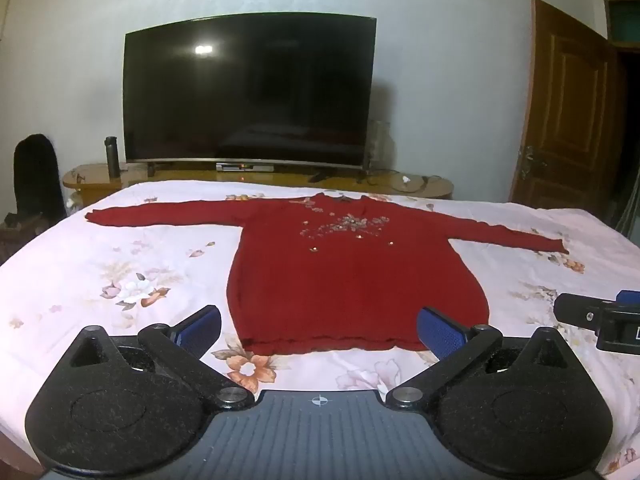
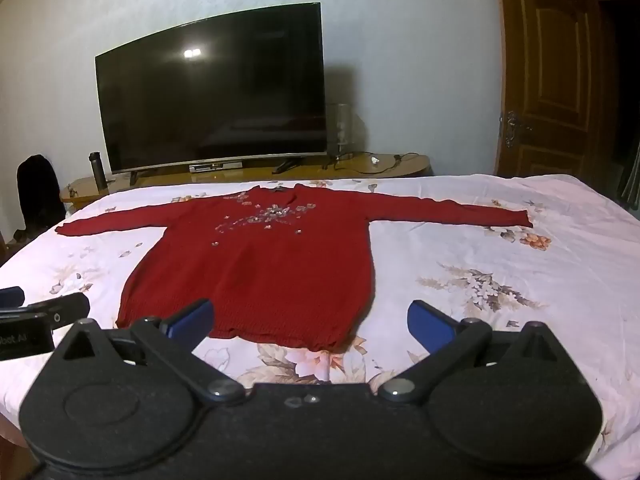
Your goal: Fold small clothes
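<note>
Both grippers are held just above the near edge of the bed (image 1: 60, 280): the left gripper (image 1: 319, 330) and the right gripper (image 2: 310, 322) are spread to their widest, blue pads apart, with nothing gripped between them. A pink floral sheet is seen covering the bed. Behind it, a large dark television (image 1: 248, 88) is propped on a wooden tabletop (image 1: 92, 178), and a brown door (image 1: 568, 108) is seen at the right. A red sweater (image 1: 352, 272) is laid flat on the sheet, sleeves stretched out to both sides, hem nearest the grippers. Beaded decoration (image 1: 344, 226), possibly floral, is scattered below the collar. A dark flask (image 1: 112, 158) is stood beside the television.
</note>
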`<state>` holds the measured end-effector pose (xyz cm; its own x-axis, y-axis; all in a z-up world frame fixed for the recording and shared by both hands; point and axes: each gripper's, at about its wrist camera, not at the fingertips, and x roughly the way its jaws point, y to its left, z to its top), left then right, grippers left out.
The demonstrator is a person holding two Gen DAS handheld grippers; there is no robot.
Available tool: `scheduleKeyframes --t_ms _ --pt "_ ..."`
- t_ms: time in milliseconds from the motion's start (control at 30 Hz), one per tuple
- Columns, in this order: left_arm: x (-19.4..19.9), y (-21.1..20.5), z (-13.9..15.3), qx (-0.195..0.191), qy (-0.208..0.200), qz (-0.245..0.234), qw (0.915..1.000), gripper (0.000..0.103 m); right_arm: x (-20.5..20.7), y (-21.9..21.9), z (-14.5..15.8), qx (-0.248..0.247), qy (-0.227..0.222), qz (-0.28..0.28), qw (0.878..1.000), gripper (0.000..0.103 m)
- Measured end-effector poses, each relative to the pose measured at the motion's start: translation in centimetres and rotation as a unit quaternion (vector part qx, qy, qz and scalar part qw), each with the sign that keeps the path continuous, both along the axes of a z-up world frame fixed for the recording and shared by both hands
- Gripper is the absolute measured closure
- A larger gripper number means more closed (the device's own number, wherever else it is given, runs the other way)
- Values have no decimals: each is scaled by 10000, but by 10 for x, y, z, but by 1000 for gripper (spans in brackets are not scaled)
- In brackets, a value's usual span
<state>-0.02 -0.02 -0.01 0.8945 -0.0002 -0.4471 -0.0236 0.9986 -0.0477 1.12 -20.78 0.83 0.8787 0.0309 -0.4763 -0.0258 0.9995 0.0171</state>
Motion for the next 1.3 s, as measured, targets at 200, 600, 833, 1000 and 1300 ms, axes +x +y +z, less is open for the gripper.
scheduleKeyframes --t_ms 200,600,833,1000,1300 --pt "0 -2 1 -4 -19 -11 10000 0 1 -1 1 -30 16 -8 10000 1" --pt "7 -6 -2 -6 -2 -53 10000 0 5 0 1 -64 -16 -14 10000 1" --pt "8 -6 -2 -1 -13 -62 10000 0 4 -2 1 -45 -16 -23 10000 1" --pt "8 -8 0 13 8 -41 10000 0 4 -2 1 -29 -2 -20 10000 1" --pt "7 -8 2 9 25 -10 10000 0 5 -2 0 -24 5 33 10000 1"
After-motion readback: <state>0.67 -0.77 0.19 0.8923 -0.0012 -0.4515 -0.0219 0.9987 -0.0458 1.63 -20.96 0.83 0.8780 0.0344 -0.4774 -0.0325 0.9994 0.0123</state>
